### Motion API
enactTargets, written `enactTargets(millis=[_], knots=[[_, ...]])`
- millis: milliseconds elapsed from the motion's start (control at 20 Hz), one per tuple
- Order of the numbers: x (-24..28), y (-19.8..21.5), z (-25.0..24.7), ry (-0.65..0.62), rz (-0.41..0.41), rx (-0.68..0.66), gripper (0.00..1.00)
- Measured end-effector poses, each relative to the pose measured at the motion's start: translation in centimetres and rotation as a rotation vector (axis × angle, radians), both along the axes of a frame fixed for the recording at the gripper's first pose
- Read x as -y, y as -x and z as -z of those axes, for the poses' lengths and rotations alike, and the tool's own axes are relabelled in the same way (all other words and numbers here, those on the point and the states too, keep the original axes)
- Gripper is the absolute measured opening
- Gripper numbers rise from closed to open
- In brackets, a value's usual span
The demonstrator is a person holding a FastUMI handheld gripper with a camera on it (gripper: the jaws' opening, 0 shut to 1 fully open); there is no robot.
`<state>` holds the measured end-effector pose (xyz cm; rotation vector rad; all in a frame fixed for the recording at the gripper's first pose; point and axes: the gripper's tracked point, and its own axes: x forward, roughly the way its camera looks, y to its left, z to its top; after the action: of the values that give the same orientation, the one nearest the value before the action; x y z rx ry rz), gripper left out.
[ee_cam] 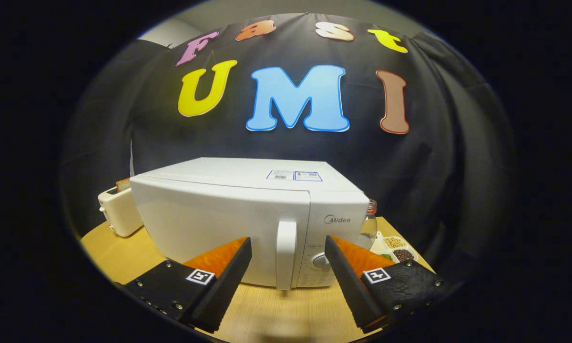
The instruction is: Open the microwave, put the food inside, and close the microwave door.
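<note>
At the far left stands a white toaster [119,211] on the wooden desk [119,252]; something brown sticks out of its top slot, but it is too small to say what it is, and the microwave hides the right side of the toaster. The white microwave [229,214] stands in the middle of the desk with its door closed. Its door front looks plain white, so nothing inside can be seen. The vertical door handle [286,254] is just ahead of the gripper [288,250], in line with the gap between the two fingers, and not touching either one. The fingers are spread wide apart and grasp nothing. The left finger covers the lower left part of the door, and the right finger hides part of the control panel with its round knob [321,260]. Behind the right corner of the microwave a clear bottle [368,224] is partly hidden. To the right of it lies a divided tray [394,247] with small portions of grains or beans, cut off by the right finger.
</note>
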<state>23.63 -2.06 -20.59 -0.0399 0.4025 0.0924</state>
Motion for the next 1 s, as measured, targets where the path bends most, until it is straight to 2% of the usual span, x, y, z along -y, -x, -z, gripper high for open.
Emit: enactTargets(millis=[100,150,200,250,350,400,450,550,750,1000], knots=[[0.1,-0.5,1.7,0.013,0.000,-0.038,0.93],[0.0,-0.6,2.3,0.012,-0.003,-0.056,0.82],[-0.1,-0.8,2.9,0.013,-0.003,-0.069,0.80],[0.3,-1.0,3.3,0.025,0.007,-0.072,0.74],[0.0,-1.2,3.5,0.017,0.001,-0.074,0.51],[-0.2,-1.3,3.5,0.013,-0.003,-0.074,0.46],[-0.3,-1.4,3.4,0.026,-0.004,-0.067,0.32],[-0.3,-1.2,3.4,0.023,-0.004,-0.073,0.30],[-0.5,-1.2,3.4,-0.022,-0.006,-0.095,0.08],[-0.5,-1.0,3.4,-0.032,-0.008,-0.122,0.08]])
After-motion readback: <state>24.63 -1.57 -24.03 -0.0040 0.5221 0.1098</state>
